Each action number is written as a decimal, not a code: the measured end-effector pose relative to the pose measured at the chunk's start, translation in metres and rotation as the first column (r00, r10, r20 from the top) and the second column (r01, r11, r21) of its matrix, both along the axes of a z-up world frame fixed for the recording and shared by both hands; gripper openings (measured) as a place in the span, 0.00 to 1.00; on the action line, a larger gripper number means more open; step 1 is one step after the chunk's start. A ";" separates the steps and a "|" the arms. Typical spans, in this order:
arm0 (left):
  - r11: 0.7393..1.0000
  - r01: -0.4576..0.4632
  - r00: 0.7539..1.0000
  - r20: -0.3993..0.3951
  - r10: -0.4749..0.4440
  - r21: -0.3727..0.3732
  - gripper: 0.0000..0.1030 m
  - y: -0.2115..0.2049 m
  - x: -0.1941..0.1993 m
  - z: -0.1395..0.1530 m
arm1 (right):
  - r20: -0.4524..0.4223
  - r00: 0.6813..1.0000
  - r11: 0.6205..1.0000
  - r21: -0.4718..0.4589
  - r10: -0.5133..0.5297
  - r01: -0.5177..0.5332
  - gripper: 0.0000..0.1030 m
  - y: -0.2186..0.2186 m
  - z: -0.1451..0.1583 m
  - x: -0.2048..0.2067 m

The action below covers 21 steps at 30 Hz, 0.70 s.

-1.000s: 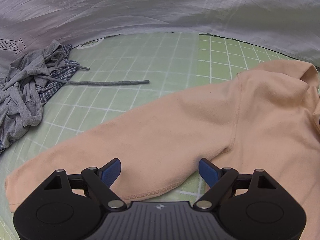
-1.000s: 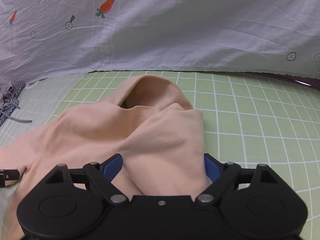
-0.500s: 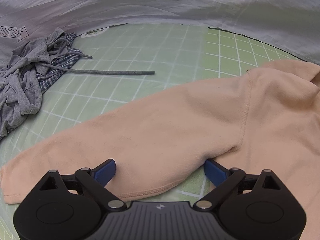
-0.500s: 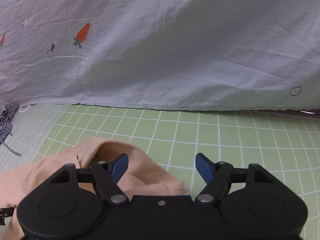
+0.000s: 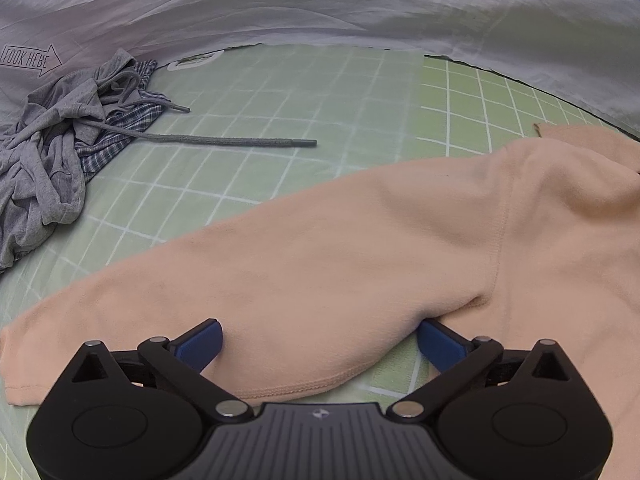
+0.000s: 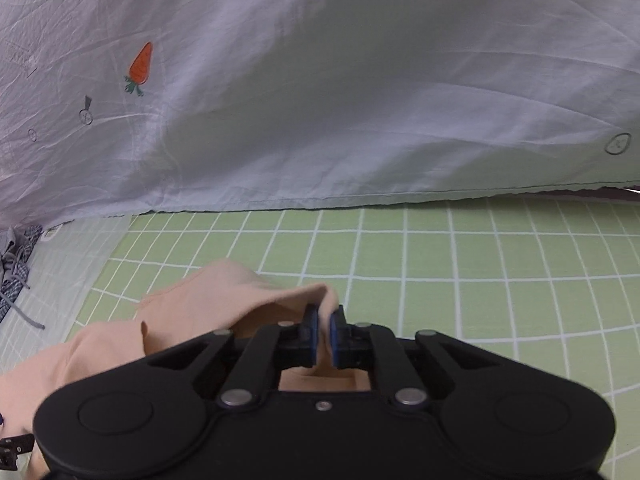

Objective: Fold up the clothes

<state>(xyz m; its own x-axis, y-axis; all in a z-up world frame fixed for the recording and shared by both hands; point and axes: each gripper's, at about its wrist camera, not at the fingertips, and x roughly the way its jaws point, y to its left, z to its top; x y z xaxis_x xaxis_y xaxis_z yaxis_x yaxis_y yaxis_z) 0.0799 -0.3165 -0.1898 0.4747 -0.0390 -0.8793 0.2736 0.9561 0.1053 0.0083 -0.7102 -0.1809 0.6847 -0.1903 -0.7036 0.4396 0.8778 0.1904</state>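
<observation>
A peach sweatshirt (image 5: 360,260) lies flat on the green grid mat (image 5: 320,92), its long sleeve stretched out to the left. My left gripper (image 5: 318,340) hovers over the sleeve's lower hem; its jaws are opening wide, the sleeve lies between the blue pads (image 5: 200,342) and they do not press it. In the right wrist view my right gripper (image 6: 324,326) is shut on a raised fold at the sweatshirt's (image 6: 200,312) edge, the fabric pinched between its blue pads.
A heap of grey clothes (image 5: 44,168) with a checked piece lies at the far left, and a long grey drawstring (image 5: 224,141) trails from it across the mat. A crumpled white sheet (image 6: 360,100) with carrot prints rises behind the mat (image 6: 480,280).
My right gripper slid back along the sweatshirt and shut on its edge fold. My left gripper's jaws spread wider around the sleeve while the hand stayed put.
</observation>
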 end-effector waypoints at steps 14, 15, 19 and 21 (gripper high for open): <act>1.000 0.003 1.000 0.011 -0.002 -0.020 1.00 0.003 -0.001 -0.002 | -0.116 0.923 0.925 -0.160 -0.366 0.346 0.06 -0.041 0.022 -0.147; 1.000 0.004 1.000 0.012 -0.004 -0.020 1.00 0.003 -0.001 -0.002 | -0.116 0.916 0.916 -0.172 -0.384 0.362 0.06 -0.039 0.024 -0.155; 1.000 0.003 1.000 0.004 -0.003 -0.007 1.00 0.001 0.001 -0.001 | -0.098 0.873 0.875 -0.135 -0.478 0.464 0.06 -0.039 0.029 -0.187; 1.000 0.014 1.000 0.007 -0.014 0.021 0.99 -0.005 0.001 0.001 | -0.117 0.860 0.865 -0.145 -0.497 0.480 0.06 -0.040 0.027 -0.197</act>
<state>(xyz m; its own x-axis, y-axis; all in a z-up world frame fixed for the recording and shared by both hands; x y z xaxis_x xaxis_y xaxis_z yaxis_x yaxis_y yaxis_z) 0.0813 -0.3212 -0.1891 0.4805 -0.0272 -0.8766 0.2858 0.9498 0.1272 -0.1885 -0.7505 -0.1542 0.3756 -0.5530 -0.7437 0.8326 0.5538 0.0087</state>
